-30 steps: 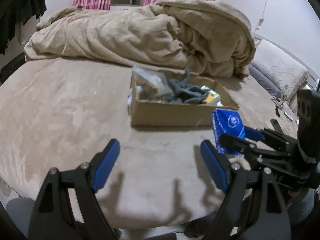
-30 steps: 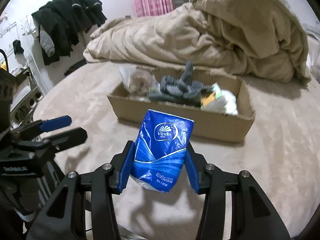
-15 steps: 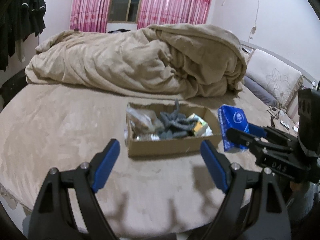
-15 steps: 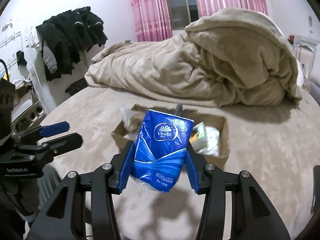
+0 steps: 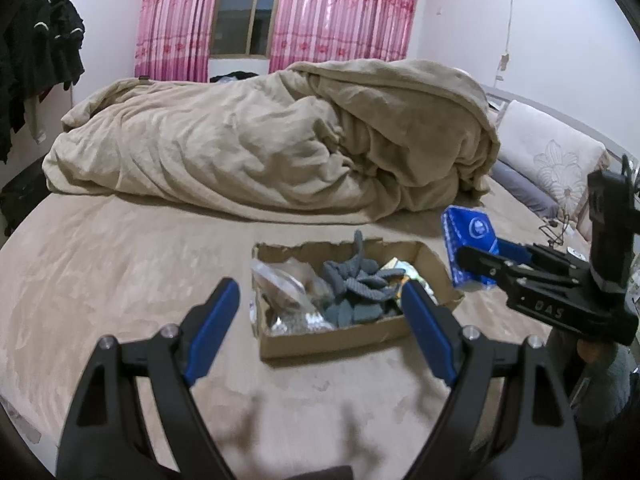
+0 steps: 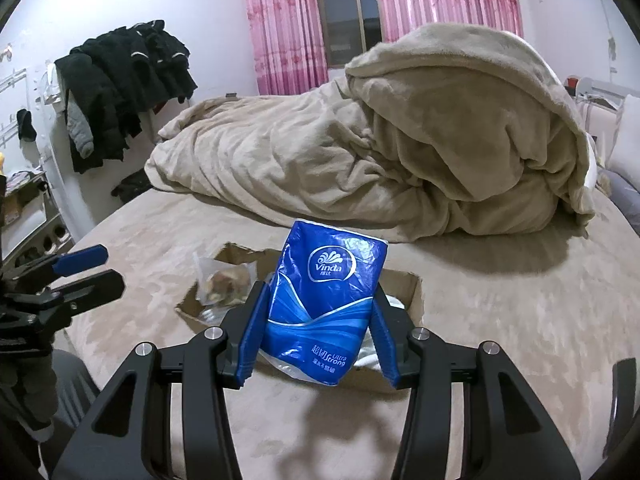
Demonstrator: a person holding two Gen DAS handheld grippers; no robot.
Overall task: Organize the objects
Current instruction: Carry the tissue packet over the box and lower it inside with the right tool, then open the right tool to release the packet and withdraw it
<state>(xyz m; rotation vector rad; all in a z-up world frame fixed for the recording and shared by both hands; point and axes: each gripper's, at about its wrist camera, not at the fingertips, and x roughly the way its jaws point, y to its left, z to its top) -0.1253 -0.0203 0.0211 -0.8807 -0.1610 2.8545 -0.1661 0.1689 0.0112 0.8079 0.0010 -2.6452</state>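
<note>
— What does the right gripper (image 6: 318, 340) have?

— A soft blue plastic tissue pack (image 6: 324, 304) with a white Vinda logo, clamped upright between both blue pads, raised above the open brown cardboard box (image 5: 340, 336).

— And the left gripper (image 5: 320, 330)?

— Spread wide, holding nothing, near the box's front.

— What's in the box?

— Grey knitted gloves (image 5: 356, 288), a clear plastic bag (image 5: 280, 280) at its left end, other small items I can't make out.

— The surroundings?

— A tan plush bed cover (image 5: 120, 264), a heaped beige blanket (image 5: 280, 140) at the far side, pink curtains (image 6: 276, 24) behind, dark jackets (image 6: 120, 80) hanging far left.
</note>
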